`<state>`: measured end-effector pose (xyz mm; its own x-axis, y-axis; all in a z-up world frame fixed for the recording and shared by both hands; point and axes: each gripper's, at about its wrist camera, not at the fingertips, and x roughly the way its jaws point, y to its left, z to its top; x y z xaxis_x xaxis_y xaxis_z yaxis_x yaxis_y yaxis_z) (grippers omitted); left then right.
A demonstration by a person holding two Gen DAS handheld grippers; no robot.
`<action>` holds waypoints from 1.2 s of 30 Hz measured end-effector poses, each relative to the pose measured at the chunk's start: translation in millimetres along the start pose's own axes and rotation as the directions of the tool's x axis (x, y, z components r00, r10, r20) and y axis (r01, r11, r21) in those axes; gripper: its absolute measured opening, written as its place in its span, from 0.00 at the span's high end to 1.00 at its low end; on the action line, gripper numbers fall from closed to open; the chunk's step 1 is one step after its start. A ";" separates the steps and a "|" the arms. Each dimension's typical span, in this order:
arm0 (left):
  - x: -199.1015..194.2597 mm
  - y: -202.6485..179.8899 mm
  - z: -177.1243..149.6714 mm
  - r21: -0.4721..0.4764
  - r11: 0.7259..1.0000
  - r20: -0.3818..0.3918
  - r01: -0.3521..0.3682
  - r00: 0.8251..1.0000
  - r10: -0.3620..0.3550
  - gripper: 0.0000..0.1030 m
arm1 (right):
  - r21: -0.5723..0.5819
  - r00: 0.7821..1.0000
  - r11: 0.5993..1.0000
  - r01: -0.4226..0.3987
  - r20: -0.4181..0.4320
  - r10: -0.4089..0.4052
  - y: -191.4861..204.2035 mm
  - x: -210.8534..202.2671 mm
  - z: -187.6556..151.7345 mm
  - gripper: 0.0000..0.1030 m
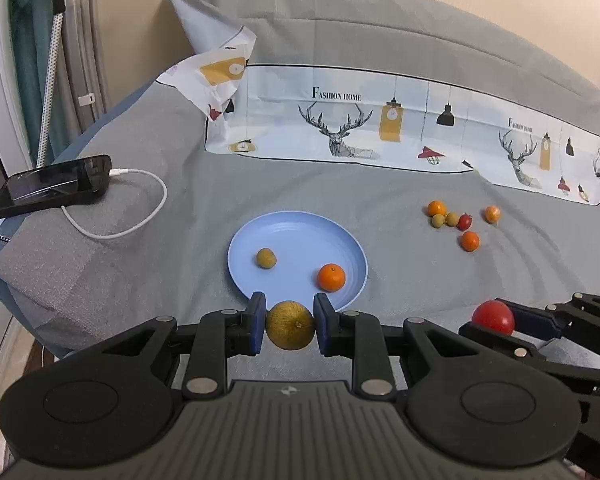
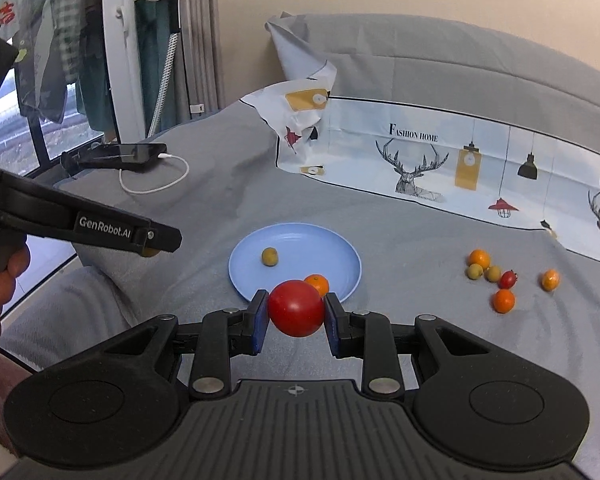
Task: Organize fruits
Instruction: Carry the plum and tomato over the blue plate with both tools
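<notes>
My left gripper (image 1: 290,325) is shut on a brownish-yellow round fruit (image 1: 290,325), held just in front of the near rim of a blue plate (image 1: 296,236). The plate holds a small green-brown fruit (image 1: 266,258) and a small orange (image 1: 331,277). My right gripper (image 2: 296,314) is shut on a red tomato (image 2: 296,308), held above the plate's (image 2: 300,246) near edge; it also shows at the right of the left wrist view (image 1: 493,317). Several loose small fruits (image 1: 457,222) lie on the grey cover to the right of the plate.
A black phone (image 1: 54,185) with a white charging cable (image 1: 140,208) lies at the left on the grey cover. A printed cloth with deer and lamps (image 1: 359,124) lies behind the plate. A clothes rack and window stand at the far left (image 2: 100,60).
</notes>
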<state>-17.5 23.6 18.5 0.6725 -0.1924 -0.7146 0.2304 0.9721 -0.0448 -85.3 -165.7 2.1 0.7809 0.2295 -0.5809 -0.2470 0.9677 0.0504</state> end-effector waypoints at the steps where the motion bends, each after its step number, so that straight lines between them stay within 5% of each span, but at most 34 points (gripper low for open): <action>1: -0.2 0.2 0.1 -0.001 1.000 0.000 0.002 1.000 -0.002 0.73 | -0.003 1.000 1.000 0.001 -0.001 -0.001 0.8 0.1 0.2 0.70; 36: 50.4 4.5 25.1 -0.002 1.000 -0.038 -0.018 0.999 0.018 0.73 | 0.031 0.998 0.999 0.024 -0.055 -0.022 -14.4 39.9 2.4 0.70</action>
<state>35.1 14.9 -0.2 0.6491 -0.1692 -0.7417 0.2162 0.9758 -0.0333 -49.2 -170.2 -19.9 0.7536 0.2017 -0.6257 -0.2102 0.9757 0.0614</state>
